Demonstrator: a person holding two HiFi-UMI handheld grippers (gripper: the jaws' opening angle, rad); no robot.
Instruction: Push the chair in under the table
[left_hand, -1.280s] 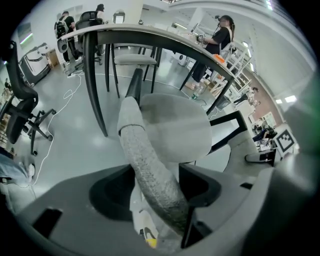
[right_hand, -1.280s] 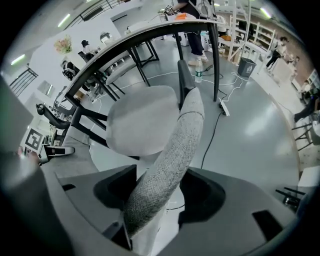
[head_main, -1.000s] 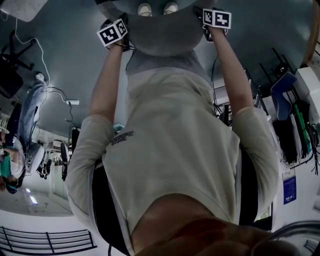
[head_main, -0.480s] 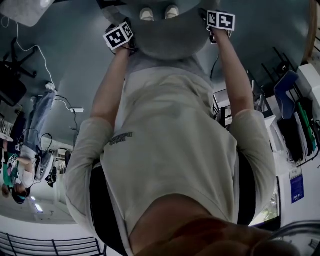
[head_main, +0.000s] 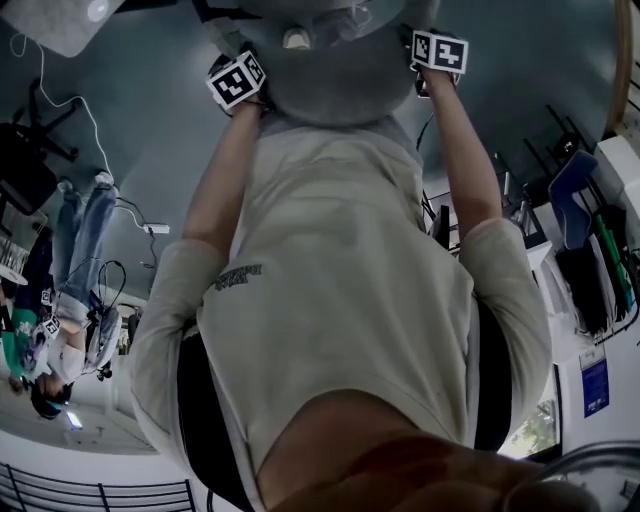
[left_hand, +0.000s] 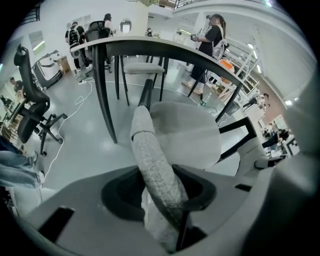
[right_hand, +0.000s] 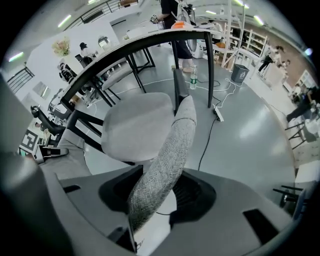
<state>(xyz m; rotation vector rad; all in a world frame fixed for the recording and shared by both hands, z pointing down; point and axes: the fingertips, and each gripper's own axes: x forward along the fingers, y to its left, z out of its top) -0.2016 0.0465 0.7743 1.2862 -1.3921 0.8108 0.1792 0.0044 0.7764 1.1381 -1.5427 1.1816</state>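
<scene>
Head view: both your arms reach down to the chair (head_main: 330, 70), grey seat at top of frame. L gripper (head_main: 240, 88) at its left side, R gripper (head_main: 437, 62) at its right, marker cubes facing the cam. Jaws not readable from here.

L gripper view: your left gripper (left_hand: 160, 192) is pinching the top edge of the backrest (left_hand: 150, 160). Grey woven fabric runs right thru the gap, both jaws pressed on it, no slack either side. Seat (left_hand: 187, 132) lies beyond, its far part below the rim of the table (left_hand: 165, 47); black table leg (left_hand: 102, 95) stands left of it. Office chair (left_hand: 30, 100) well apart at far left.

R gripper view: same story. Your right gripper (right_hand: 157, 192) is clamped on the backrest (right_hand: 170, 152), fabric between the jaws. Seat (right_hand: 137, 125) sits under the curved table edge (right_hand: 145, 42), backrest on your side of it. Cable (right_hand: 210, 130) on the floor to the right.
</scene>
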